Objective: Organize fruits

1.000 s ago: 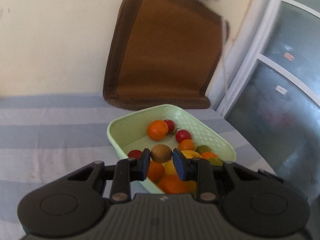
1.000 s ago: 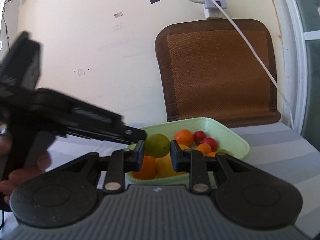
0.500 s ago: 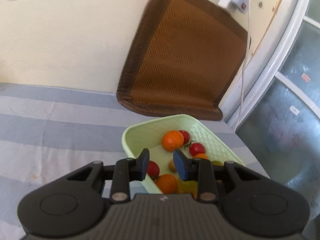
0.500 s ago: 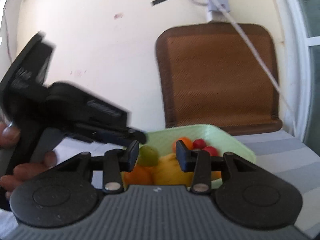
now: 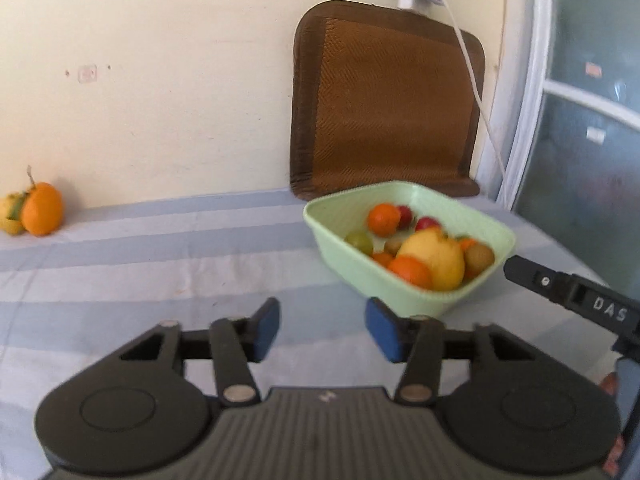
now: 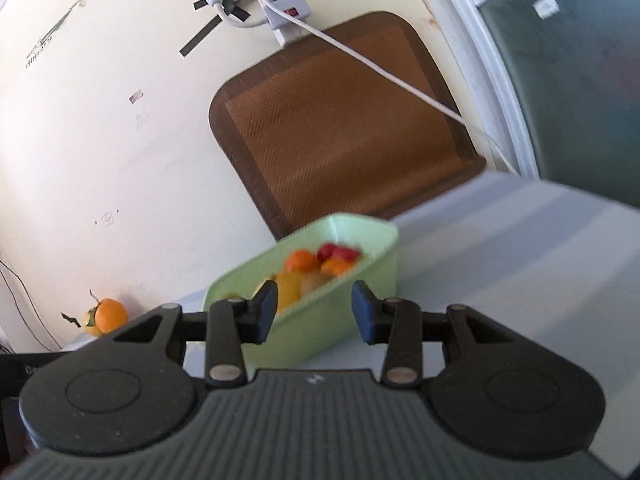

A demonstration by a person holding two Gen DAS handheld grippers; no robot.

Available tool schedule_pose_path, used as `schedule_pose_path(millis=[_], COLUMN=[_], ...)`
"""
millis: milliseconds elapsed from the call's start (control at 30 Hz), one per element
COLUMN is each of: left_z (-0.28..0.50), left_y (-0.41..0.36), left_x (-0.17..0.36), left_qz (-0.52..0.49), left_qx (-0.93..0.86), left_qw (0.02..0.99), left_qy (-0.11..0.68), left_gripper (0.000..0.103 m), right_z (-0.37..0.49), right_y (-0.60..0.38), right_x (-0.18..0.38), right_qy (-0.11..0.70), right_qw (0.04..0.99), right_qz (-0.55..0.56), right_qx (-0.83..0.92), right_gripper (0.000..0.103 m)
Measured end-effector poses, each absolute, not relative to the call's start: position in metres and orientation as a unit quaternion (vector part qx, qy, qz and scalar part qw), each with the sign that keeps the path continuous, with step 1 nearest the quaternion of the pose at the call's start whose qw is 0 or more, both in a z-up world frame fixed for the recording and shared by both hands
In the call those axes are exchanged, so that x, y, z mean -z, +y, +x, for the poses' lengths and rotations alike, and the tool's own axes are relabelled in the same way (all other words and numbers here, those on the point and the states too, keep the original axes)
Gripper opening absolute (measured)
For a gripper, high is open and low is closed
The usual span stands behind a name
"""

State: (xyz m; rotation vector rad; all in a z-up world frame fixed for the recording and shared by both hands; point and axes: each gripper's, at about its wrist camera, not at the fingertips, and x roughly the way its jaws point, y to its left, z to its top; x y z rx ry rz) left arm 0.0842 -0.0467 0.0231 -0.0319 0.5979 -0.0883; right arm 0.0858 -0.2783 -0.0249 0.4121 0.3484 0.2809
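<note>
Both tools now empty, green fruit (image 5: 359,241) in basket (image 5: 420,296).

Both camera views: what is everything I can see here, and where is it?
basket: one, pale green, on the cloth by the mat.
fruit in basket: a pile; oranges, red ones, a green one, brownish ones, one big yellow; too blurred to count.
loose fruit: one orange touching one yellow, far left by the wall.
mat: one, brown, leaning on the wall.
cloth: one, grey-striped, covering the table.
power strip: one, white, on the wall, cord trailing right.
left gripper: black, blue pads, jaws just opened, nothing between.
right gripper: same, open and empty.
</note>
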Motion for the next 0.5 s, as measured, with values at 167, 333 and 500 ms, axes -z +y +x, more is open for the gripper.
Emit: schedule_pose_path(millis=[167,333,500], left_z=[0.063,0.049,0.038], left_y=[-0.051,-0.045,-0.045], left_x=[-0.016,-0.011,-0.009], left_qz=[0.002,-0.001,0.012], left_qx=[0.021,0.004,-0.011], left_qw=[0.955,0.953,0.956], left_qy=[0.297,0.304,0.291], left_gripper=[0.061,0.065,0.085], right_z=[0.065,0.059,0.054], right_y=[-0.268,-0.255,-0.249], right_x=[0.029,0.031,0.032], right_qy=[0.192,0.198,0.202], right_qw=[0.947,0.949,0.949], right_qz=[0.211,0.194,0.189], right_qx=[-0.149,-0.150,-0.152], right_gripper=[0.047,0.048,0.048])
